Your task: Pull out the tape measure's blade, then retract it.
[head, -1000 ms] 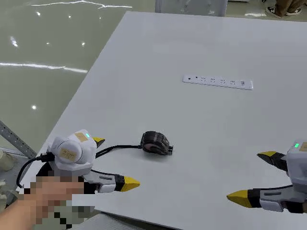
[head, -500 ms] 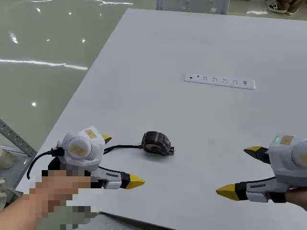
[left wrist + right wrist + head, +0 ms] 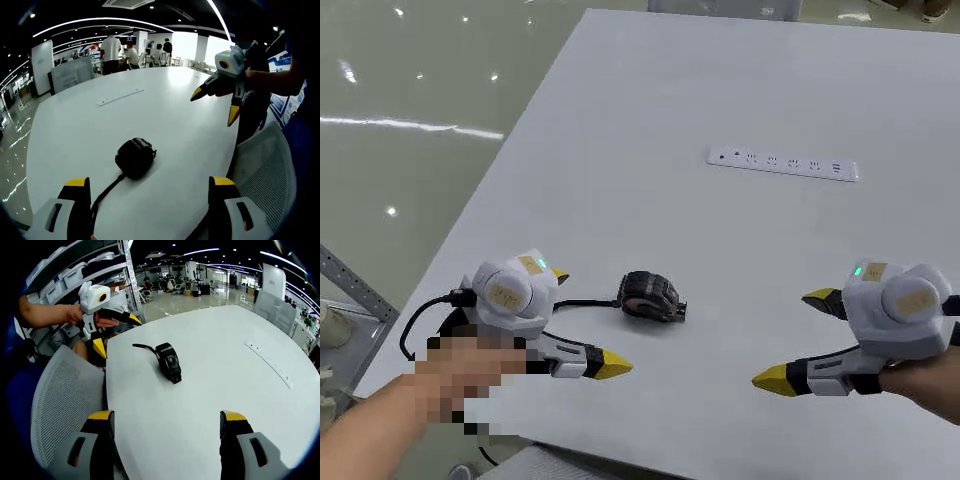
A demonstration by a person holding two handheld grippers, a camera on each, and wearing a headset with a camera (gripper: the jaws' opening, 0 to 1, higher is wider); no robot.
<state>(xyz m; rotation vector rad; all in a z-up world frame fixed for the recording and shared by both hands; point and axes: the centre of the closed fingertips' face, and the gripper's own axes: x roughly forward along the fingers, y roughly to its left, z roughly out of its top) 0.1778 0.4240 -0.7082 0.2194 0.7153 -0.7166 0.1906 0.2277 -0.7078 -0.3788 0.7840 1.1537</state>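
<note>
A black tape measure (image 3: 650,296) lies on the white table (image 3: 720,100) near its front edge, its black wrist strap (image 3: 585,303) trailing left. No blade is drawn out. My left gripper (image 3: 587,320) hovers open just left of it, and the strap runs between its yellow-tipped fingers. My right gripper (image 3: 793,338) hangs open well to the right, apart from the tape. In the left gripper view the tape measure (image 3: 135,157) sits just ahead of the open jaws, with the right gripper (image 3: 214,105) beyond. The right gripper view has the tape measure (image 3: 169,361) farther off and the left gripper (image 3: 117,333) behind it.
A white power strip (image 3: 783,164) lies flat on the table farther back, also seen as the power strip (image 3: 267,362). A grey mesh chair (image 3: 65,390) stands at the table's front edge. People stand by the far desks (image 3: 112,50).
Both grippers have come up and inward over the front of the table, the right one more. The tape measure has stayed where it was.
</note>
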